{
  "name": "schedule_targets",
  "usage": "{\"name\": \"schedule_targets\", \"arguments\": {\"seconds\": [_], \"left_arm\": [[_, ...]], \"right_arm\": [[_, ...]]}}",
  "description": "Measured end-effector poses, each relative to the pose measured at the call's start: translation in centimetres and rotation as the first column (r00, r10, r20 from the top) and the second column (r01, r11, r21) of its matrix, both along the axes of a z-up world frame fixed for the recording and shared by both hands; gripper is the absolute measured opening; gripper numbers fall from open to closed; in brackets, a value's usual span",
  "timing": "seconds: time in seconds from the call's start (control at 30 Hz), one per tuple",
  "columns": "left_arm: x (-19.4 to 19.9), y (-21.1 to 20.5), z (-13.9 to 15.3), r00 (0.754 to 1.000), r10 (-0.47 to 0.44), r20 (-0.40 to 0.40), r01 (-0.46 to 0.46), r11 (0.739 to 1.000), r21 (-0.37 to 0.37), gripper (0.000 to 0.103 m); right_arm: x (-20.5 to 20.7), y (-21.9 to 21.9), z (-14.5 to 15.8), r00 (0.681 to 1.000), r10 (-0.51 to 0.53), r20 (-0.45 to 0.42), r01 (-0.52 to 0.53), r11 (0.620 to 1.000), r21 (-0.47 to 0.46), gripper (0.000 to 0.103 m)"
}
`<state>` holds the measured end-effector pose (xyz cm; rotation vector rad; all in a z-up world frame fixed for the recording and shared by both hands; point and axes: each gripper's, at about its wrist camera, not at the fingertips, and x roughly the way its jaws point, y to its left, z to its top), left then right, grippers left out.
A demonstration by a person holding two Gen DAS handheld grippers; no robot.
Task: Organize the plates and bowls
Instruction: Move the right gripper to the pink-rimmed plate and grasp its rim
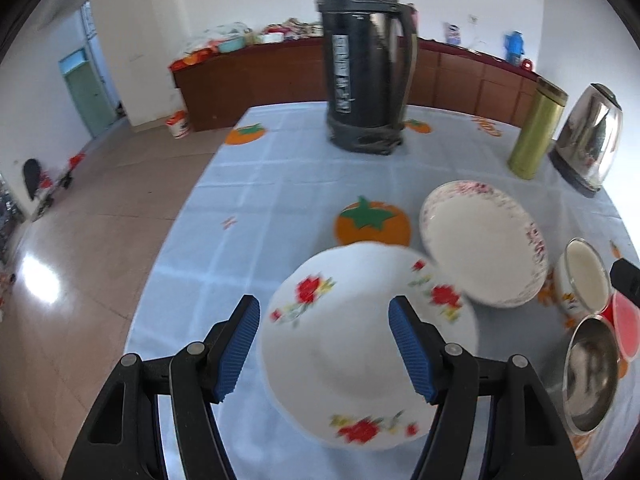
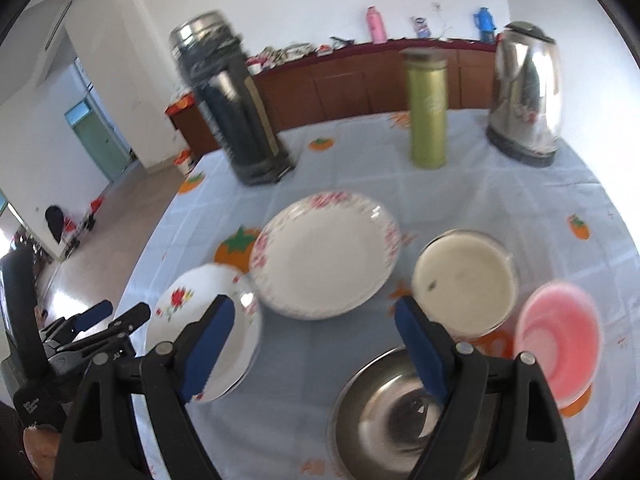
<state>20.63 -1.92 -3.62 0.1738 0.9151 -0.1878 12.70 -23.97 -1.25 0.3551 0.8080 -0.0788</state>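
Observation:
A white plate with red flowers (image 1: pixel 360 344) lies on the table right under my open left gripper (image 1: pixel 324 344), between its blue pads; it also shows in the right wrist view (image 2: pixel 192 316). A larger white plate with a pink-flowered rim (image 1: pixel 480 240) (image 2: pixel 324 256) lies beside it. A white enamel bowl (image 2: pixel 464 280) (image 1: pixel 584 276), a pink plastic bowl (image 2: pixel 560 340) (image 1: pixel 624 328) and a steel bowl (image 2: pixel 388 412) (image 1: pixel 592 380) sit to the right. My right gripper (image 2: pixel 316 344) is open and empty above the cloth, near the steel bowl. The left gripper (image 2: pixel 108 320) shows at the left edge of the right wrist view.
A tall black thermos (image 1: pixel 364 60) (image 2: pixel 236 108), a green flask (image 1: pixel 536 132) (image 2: pixel 428 108) and a steel kettle (image 1: pixel 588 140) (image 2: pixel 524 92) stand at the back of the table. The table's left edge (image 1: pixel 176 220) drops to a tiled floor. A wooden cabinet (image 1: pixel 260 80) lines the far wall.

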Motion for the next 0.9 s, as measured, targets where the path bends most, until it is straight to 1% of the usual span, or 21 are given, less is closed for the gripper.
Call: {"name": "schedule_targets", "arguments": {"seconds": [0.07, 0.13, 0.17, 0.23, 0.33, 0.43, 0.5, 0.57, 0.67, 0.8, 0.9], "left_arm": [[1.5, -1.1, 0.3, 1.000, -0.020, -0.009, 0.020, 1.000, -0.004, 0.069], [3.1, -2.1, 0.5, 0.999, -0.048, -0.023, 0.048, 0.999, -0.023, 0.069], [4.0, -2.6, 0.4, 0.997, -0.061, -0.038, 0.060, 0.998, -0.031, 0.069], [5.8, -3.9, 0.0, 0.994, -0.090, -0.067, 0.087, 0.995, -0.043, 0.069], [8.4, -5.7, -1.4, 0.988, -0.115, -0.107, 0.111, 0.993, -0.041, 0.069], [10.4, -6.9, -3.4, 0.979, -0.116, -0.169, 0.108, 0.993, -0.057, 0.069], [11.6, -7.6, -4.7, 0.967, -0.127, -0.220, 0.110, 0.990, -0.086, 0.069], [12.5, -8.2, -5.6, 0.959, -0.138, -0.246, 0.118, 0.989, -0.094, 0.069], [13.1, -8.8, -6.4, 0.955, -0.138, -0.263, 0.120, 0.989, -0.082, 0.069], [13.8, -9.0, -7.7, 0.945, -0.127, -0.301, 0.107, 0.991, -0.083, 0.069], [14.0, -9.4, -8.5, 0.936, -0.139, -0.324, 0.114, 0.989, -0.095, 0.069]], "right_arm": [[0.8, -1.3, 0.3, 1.000, 0.007, -0.004, -0.007, 1.000, 0.008, 0.082], [2.3, -3.0, 0.1, 1.000, 0.016, -0.027, -0.015, 0.999, 0.038, 0.072], [3.2, -3.8, -0.2, 0.999, 0.017, -0.047, -0.015, 0.999, 0.050, 0.069], [5.2, -5.2, -1.0, 0.996, 0.022, -0.092, -0.016, 0.998, 0.060, 0.057], [8.7, -6.9, -2.5, 0.983, 0.065, -0.173, -0.050, 0.995, 0.088, 0.048], [11.0, -8.4, -4.3, 0.965, 0.078, -0.251, -0.043, 0.989, 0.141, 0.049], [12.4, -9.4, -5.8, 0.950, 0.085, -0.299, -0.029, 0.982, 0.185, 0.049], [13.7, -10.4, -7.3, 0.936, 0.092, -0.341, -0.011, 0.973, 0.232, 0.049], [14.7, -11.1, -8.7, 0.924, 0.109, -0.366, -0.002, 0.960, 0.281, 0.045], [15.7, -10.5, -10.2, 0.899, 0.167, -0.404, -0.050, 0.958, 0.283, 0.044], [16.1, -9.7, -10.4, 0.889, 0.193, -0.416, -0.093, 0.964, 0.249, 0.043]]}}
